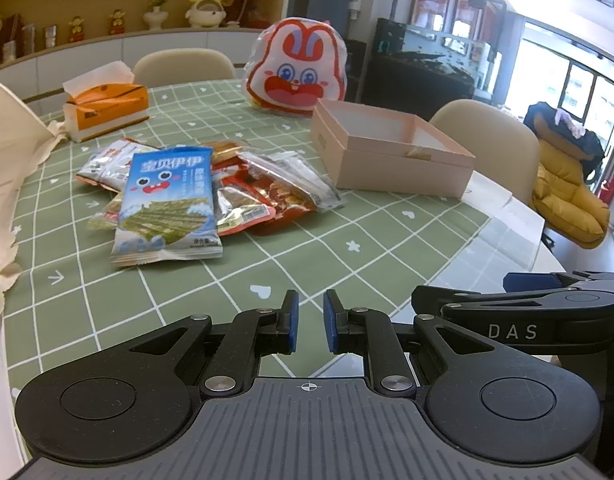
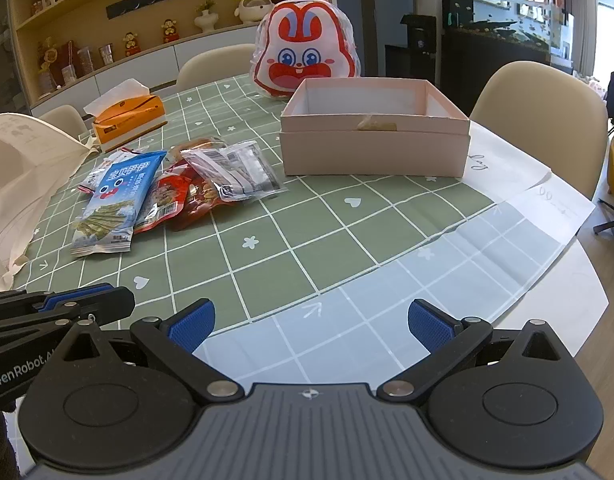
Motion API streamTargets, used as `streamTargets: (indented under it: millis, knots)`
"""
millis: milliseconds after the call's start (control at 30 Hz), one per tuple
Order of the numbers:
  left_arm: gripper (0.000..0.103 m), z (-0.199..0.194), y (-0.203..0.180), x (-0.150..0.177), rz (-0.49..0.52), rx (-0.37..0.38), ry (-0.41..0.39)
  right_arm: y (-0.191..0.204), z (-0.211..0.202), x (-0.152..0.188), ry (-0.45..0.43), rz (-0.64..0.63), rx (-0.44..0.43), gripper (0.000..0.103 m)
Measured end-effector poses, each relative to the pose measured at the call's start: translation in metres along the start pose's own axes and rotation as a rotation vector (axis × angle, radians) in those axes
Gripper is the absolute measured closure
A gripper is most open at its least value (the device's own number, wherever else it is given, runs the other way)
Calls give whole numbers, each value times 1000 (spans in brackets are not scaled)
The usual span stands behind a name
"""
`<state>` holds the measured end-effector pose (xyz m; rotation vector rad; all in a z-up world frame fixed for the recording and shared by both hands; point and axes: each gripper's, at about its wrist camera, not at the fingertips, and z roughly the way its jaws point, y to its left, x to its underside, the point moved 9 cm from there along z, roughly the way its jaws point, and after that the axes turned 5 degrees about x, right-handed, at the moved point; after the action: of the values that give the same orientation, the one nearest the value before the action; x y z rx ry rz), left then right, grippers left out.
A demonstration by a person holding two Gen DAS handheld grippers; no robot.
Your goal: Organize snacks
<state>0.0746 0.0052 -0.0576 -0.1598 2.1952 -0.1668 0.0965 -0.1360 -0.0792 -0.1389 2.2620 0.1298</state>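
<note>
A pile of snack packets lies on the green checked tablecloth (image 1: 347, 248). On top is a blue seaweed packet (image 1: 169, 204) (image 2: 111, 204), with red packets (image 1: 259, 200) (image 2: 175, 196) and a clear packet (image 1: 291, 176) (image 2: 235, 172) beside it. An open pink box (image 1: 391, 156) (image 2: 371, 148) stands to the right of the pile and looks empty. My left gripper (image 1: 311, 308) hangs low over the near table edge, shut with nothing between its blue pads. My right gripper (image 2: 311, 320) is beside it on the right, open and empty. Both are well short of the snacks.
A bag with a red and white rabbit face (image 1: 297, 68) (image 2: 307, 52) stands behind the box. An orange tissue box (image 1: 107, 108) (image 2: 127, 118) sits at the back left. A cream cloth bag (image 1: 7, 160) (image 2: 19, 168) lies at the left edge. Beige chairs (image 2: 543, 120) ring the table.
</note>
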Motion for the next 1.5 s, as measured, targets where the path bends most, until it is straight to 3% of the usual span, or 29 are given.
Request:
streamTargets:
  millis: [367,600,700,800,833,900,967,1000,1067,1133,1200,1300,1400,1500]
  knots:
    - [85,8,6,-2,-13,-7,10,2,11,-5,8,-3,-9,0]
    - [85,14,29,-14,-66,-20,5,14,31,-20,12,-32,-25,0]
    - [85,10,51,-30,-128,18,-33,28,37,-34,-16,-69,-44,0]
    - [84,2,84,-56,-182,61,-134,54,45,-50,-41,-121,-64,0]
    - [84,0,100,-66,-203,28,-168,64,48,-53,-41,-135,-75,0]
    - [84,0,140,-82,-251,-125,-203,92,55,-60,-25,-165,-125,0]
    - [83,4,182,-87,-380,-289,-183,122,60,-65,-8,-196,-176,0]
    - [83,8,199,-85,-450,-318,-161,137,64,-68,0,-206,-199,0]
    - [83,17,217,-81,-525,-226,-153,166,73,-75,17,-216,-240,0]
    - [83,26,223,-78,-537,-143,-150,191,86,-79,43,-224,-238,0]
    - [83,30,222,-78,-513,-113,-150,209,100,-80,63,-238,-205,0]
    - [83,28,220,-85,-455,-106,-171,228,110,-78,25,-320,-144,0]
    - [83,27,217,-84,-431,-74,-152,222,105,-72,15,-365,-148,10]
    - [83,30,211,-84,-405,-17,-168,192,93,-67,36,-338,-170,12]
